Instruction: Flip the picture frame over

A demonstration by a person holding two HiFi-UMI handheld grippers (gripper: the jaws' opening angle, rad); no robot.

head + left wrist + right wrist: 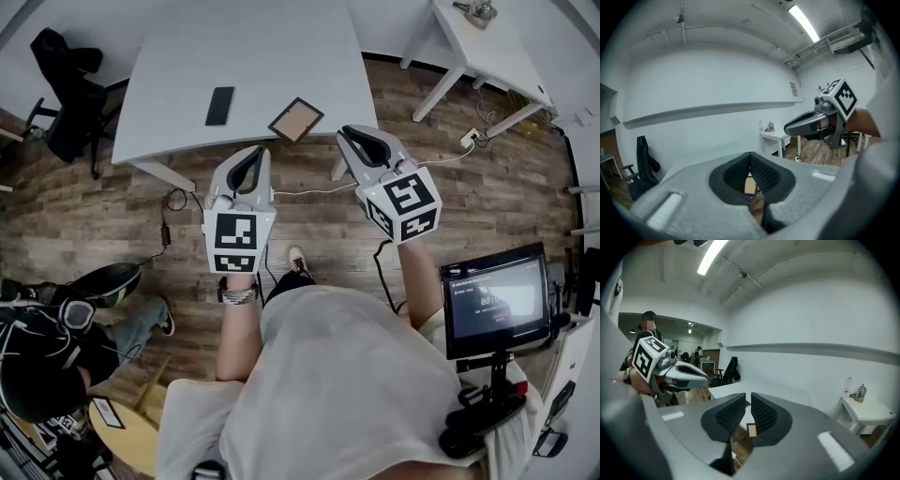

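Grey counter (187, 56) fills the upper field, with wood floor (525, 187) below it. Both claws hang over the floor, short of the counter's near edge, touching nothing.

Left claw (261, 152): tips pressed together, nothing in it.
Right claw (347, 134): a thin slit between the pads, empty.

Black phone (220, 105) lies mid-counter, left of the frame. Picture frame (296, 119) lies flat at the near edge, toward the right near corner. It is turned cornerwise, brown face up, ahead of the two claws and apart from both.

Step in hand, by my reading: the approach, with the flip not yet begun. To do it well:
- Spread a claw before it arrives.
- A flat frame offers no underside, so draw one corner past the near edge.
- Pinch the rim there and roll it over low while the other claw steadies it.
- Keep clear of the phone.
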